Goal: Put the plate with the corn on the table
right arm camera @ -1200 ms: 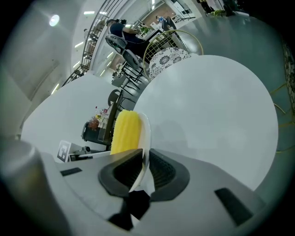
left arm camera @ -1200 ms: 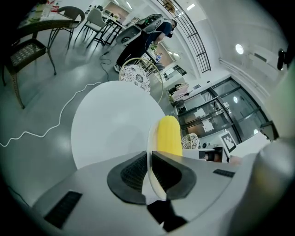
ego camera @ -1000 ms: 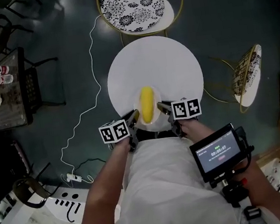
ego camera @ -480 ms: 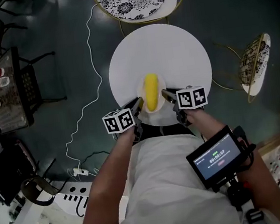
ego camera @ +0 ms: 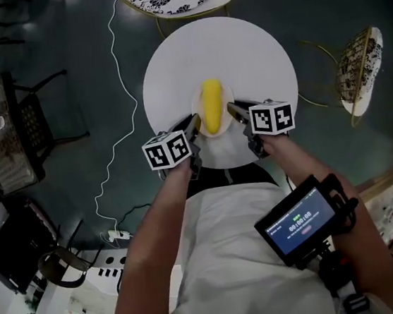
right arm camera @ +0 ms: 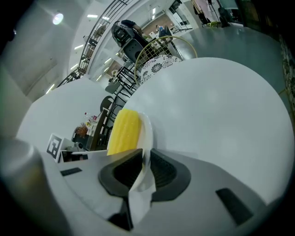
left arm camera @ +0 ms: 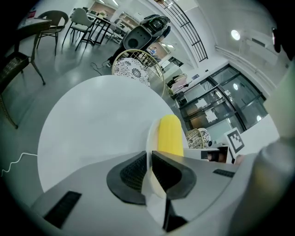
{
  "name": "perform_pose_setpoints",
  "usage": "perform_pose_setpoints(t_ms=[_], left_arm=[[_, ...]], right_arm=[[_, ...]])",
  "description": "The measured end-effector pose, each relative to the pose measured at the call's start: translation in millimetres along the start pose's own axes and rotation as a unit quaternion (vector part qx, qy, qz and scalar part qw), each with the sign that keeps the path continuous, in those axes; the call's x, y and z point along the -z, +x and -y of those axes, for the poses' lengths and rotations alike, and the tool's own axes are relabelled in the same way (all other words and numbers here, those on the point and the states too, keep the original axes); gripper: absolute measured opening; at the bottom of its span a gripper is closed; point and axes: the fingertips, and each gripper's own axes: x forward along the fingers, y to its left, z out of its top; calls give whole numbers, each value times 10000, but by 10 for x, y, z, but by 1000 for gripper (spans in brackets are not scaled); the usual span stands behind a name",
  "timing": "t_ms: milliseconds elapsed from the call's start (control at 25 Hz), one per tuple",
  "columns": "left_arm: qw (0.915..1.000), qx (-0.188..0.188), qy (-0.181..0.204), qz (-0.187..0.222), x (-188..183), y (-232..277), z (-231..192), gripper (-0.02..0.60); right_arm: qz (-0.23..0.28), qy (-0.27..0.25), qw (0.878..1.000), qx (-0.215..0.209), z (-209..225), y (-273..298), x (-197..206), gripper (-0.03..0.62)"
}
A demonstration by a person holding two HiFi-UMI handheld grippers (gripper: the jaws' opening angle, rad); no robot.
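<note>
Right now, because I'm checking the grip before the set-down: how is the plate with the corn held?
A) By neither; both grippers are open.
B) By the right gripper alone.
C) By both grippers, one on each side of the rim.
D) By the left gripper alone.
C: the left gripper is shut on the rim of the plate at one side and the right gripper on the opposite side, the corn lying between them.
</note>
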Motion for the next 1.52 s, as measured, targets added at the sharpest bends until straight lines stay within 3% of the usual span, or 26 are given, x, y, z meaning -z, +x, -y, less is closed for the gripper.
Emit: perform_pose_setpoints(t_ms=[480, 1160, 1320, 1520], left_arm=[[9982, -321, 508, 35, -304, 195, -11, 31], [9950, -676, 729, -28, -360, 269, -30, 34], [9939, -765, 792, -74, -358, 284, -40, 38], [9960, -666, 581, 132, -386, 254, -74, 52]], right_arm=[[277, -129, 9995, -23, 34, 126, -293, 49], [500, -774, 9957, 137, 10, 148, -380, 52], [524, -711, 9960, 132, 24, 155, -380, 52], [696, -445, 9966, -2, 58, 142, -416, 52]])
